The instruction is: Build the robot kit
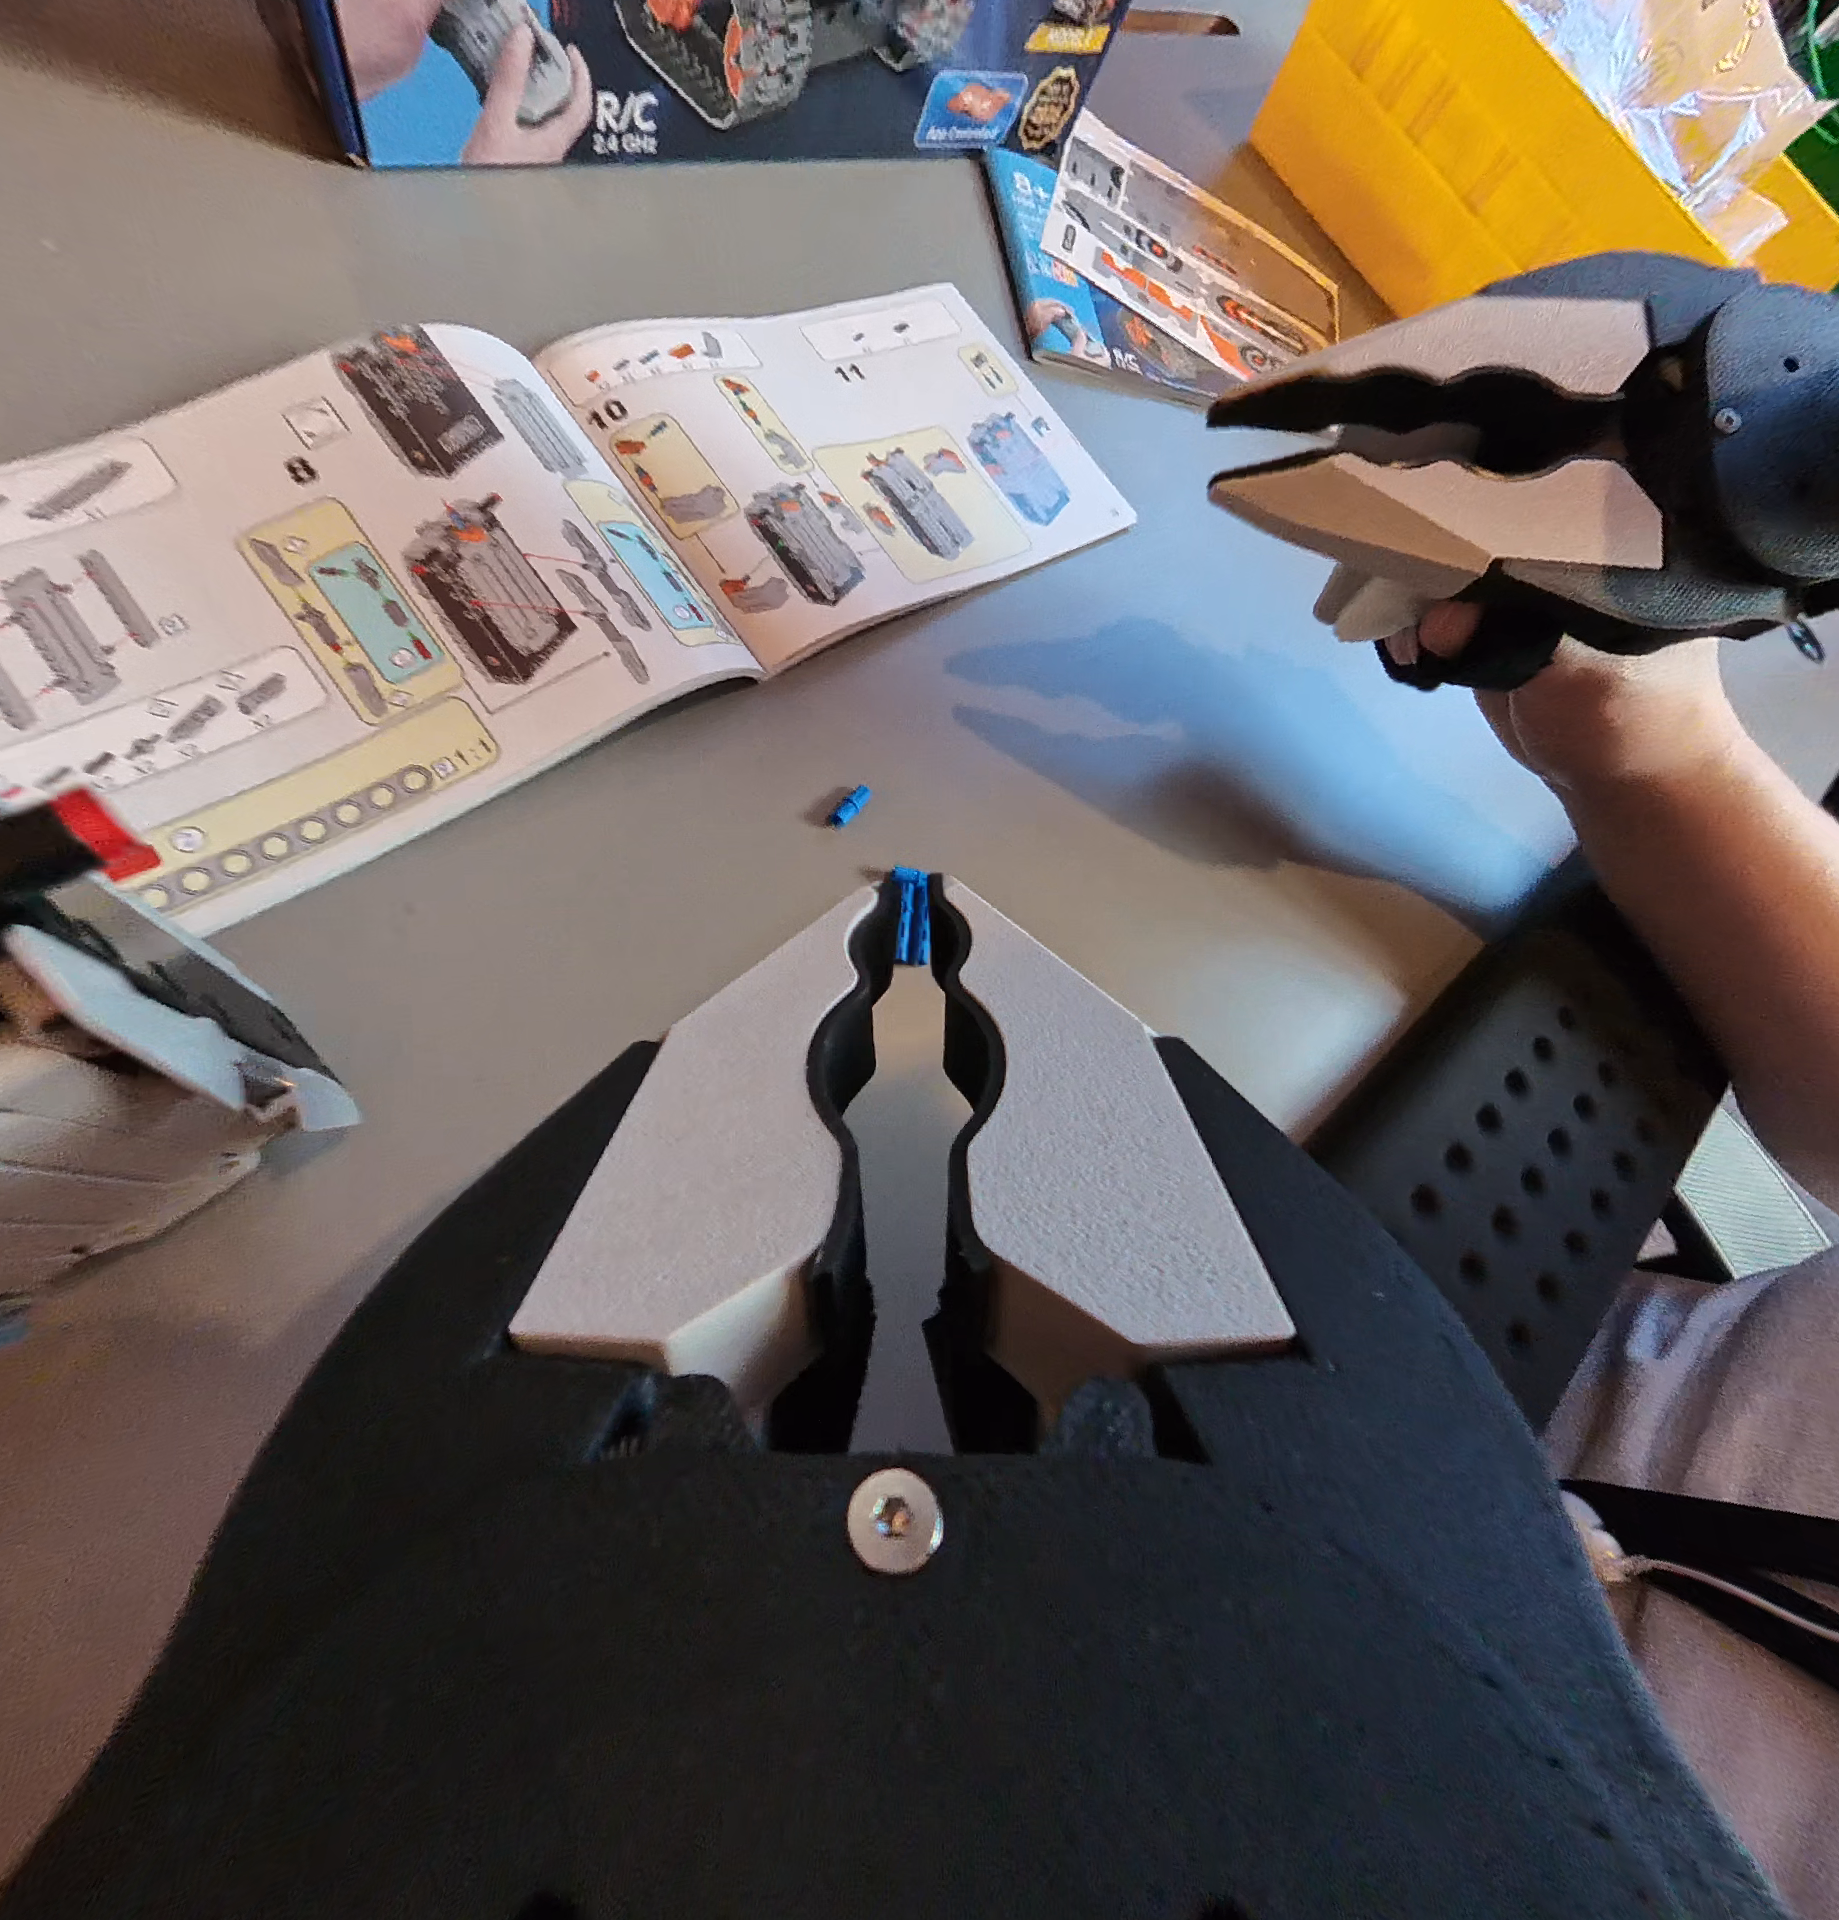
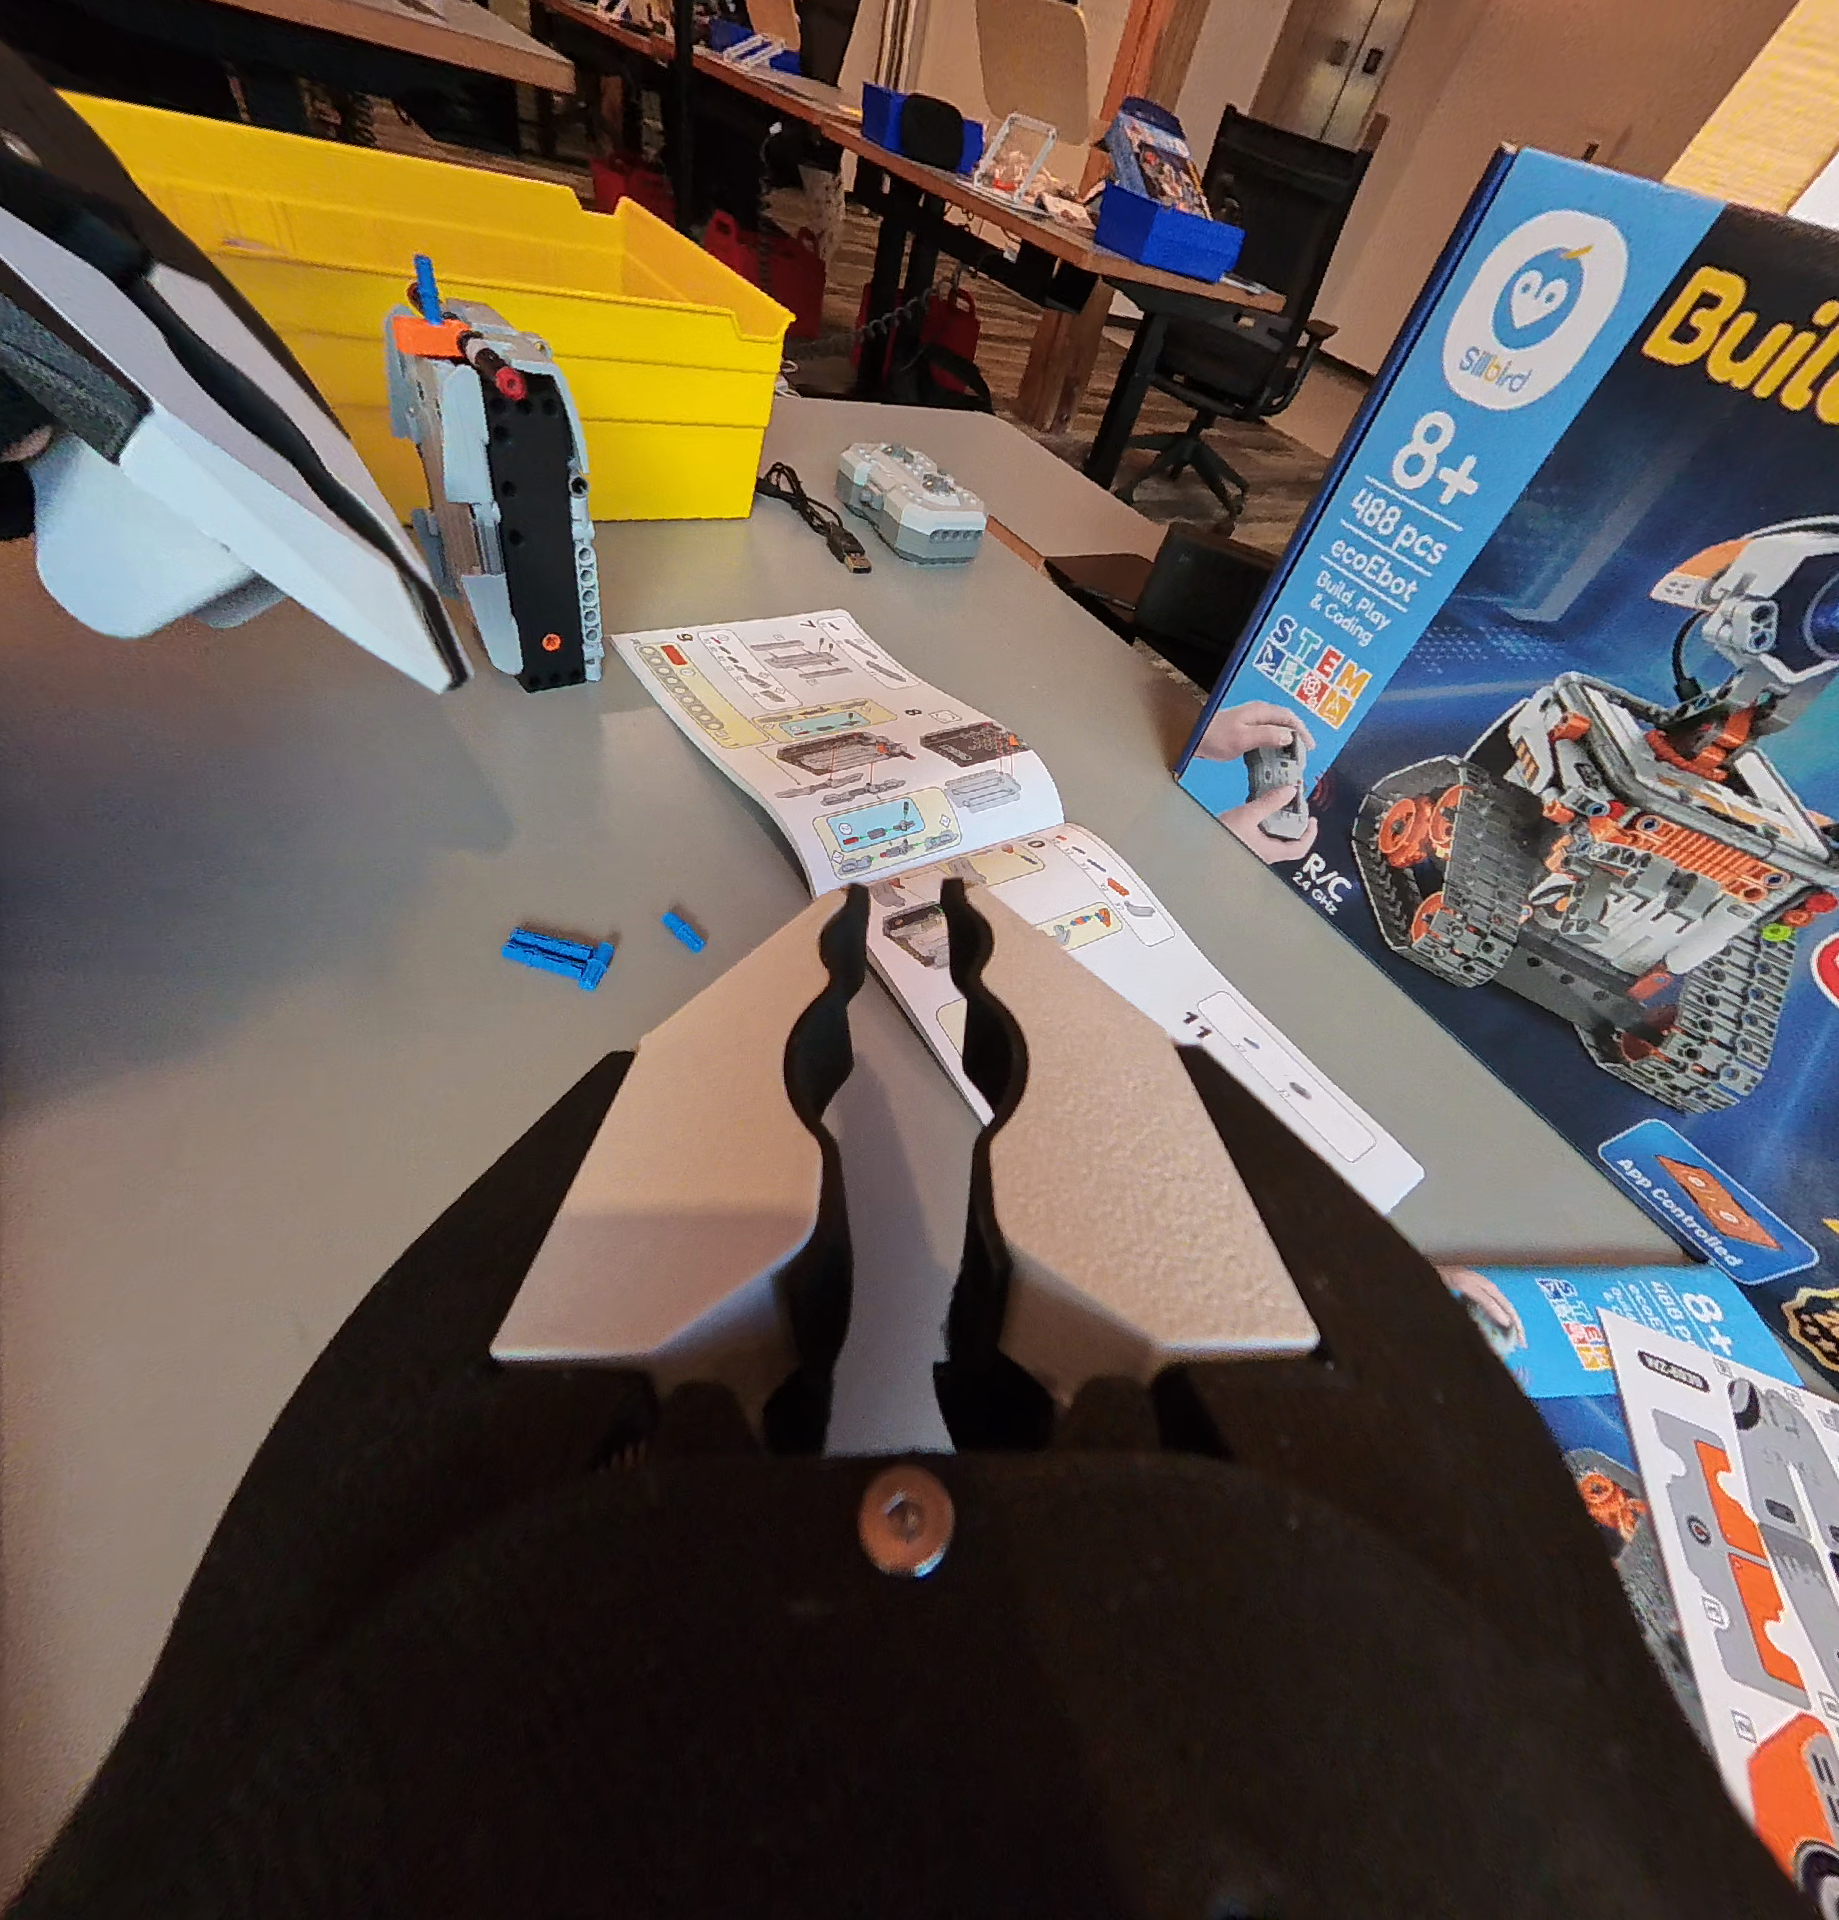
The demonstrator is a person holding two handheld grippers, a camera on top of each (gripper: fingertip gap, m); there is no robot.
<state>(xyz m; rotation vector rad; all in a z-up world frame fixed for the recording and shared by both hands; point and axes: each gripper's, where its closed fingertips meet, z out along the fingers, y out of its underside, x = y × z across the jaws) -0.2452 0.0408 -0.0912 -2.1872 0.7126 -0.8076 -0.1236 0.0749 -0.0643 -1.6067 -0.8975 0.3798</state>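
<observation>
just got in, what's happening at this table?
A person holds a gripper in each hand over a grey table. The left gripper hovers, slightly open and empty, above a cluster of blue pins lying beside a single blue pin. The right gripper, open and empty, points toward the open instruction booklet. A half-built block model stands by the yellow bin.

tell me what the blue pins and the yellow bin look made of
Blue pins: probably moulded plastic with a matt finish, judging by the fine ridges and even colour. Yellow bin: likely hard plastic, slightly glossy, with crisp moulded walls and rim.
</observation>
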